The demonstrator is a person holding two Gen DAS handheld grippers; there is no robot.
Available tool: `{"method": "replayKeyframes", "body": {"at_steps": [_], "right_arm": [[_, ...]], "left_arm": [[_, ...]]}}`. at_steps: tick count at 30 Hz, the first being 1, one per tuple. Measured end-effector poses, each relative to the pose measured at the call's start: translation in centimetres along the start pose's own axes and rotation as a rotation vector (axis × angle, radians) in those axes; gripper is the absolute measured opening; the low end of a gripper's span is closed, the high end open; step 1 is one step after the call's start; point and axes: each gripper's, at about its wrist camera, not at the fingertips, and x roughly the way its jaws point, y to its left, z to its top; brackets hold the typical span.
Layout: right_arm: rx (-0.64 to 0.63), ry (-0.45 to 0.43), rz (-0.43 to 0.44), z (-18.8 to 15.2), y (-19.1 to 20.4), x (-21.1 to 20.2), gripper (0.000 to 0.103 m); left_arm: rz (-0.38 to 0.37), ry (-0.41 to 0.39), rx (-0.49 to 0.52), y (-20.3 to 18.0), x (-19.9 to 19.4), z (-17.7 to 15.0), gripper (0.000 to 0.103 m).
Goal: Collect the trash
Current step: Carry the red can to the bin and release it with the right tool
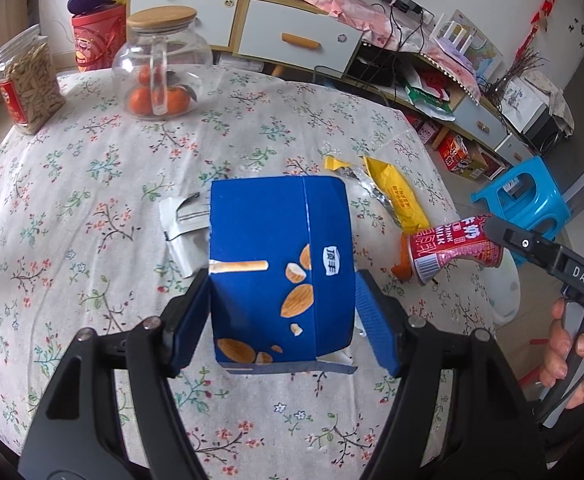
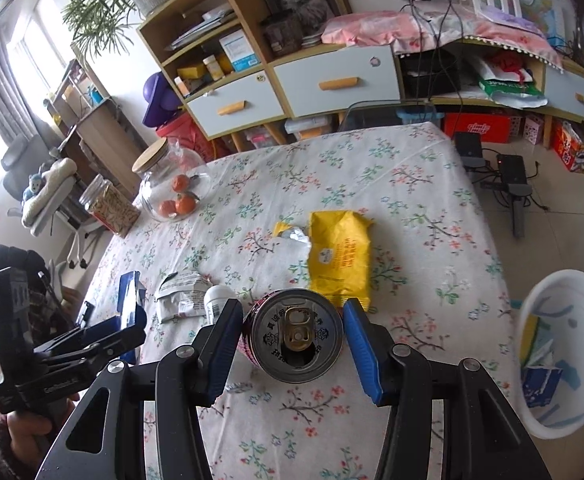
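**Both grippers loaded over the flowered table**

Ahead of my left gripper, past the blue snack box it clamps between its pads, a torn white wrapper lies flat on the tablecloth, partly hidden behind the box. Farther ahead to the left stand a glass jar of oranges with a wooden lid and a plastic jar of seeds. Ahead to the right lies a yellow foil packet, torn open at one end.

My right gripper is closed on a red milk can, its opened top facing the camera. Just beyond the can rests the yellow packet, and to the left a small white bottle sits against the white wrapper. Off the table edge to the right of that gripper stands a white bin with scraps already inside.

From the left wrist view, my right hand wraps the handle at the right, holding the can tilted above the table's edge. From the right wrist view, my left hand grips its handle low at the left, box lifted
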Motion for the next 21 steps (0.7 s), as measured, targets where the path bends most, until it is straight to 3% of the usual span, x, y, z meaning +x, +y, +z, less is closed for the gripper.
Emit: {"method": "replayKeyframes", "body": {"at_steps": [12,21], "right_arm": [[0.126,-0.055,-0.067,-1.5,-7.5,-5.3,0.053],[0.278,-0.108,-0.224,-3.6,-16.0,-10.1,0.053]], "left_arm": [[-0.041,0.021,0.072,-5.1,1.8,-0.1,0.071],[-0.08,0.041,0.147,-10.2,3.4,-0.9,0.071]]}}
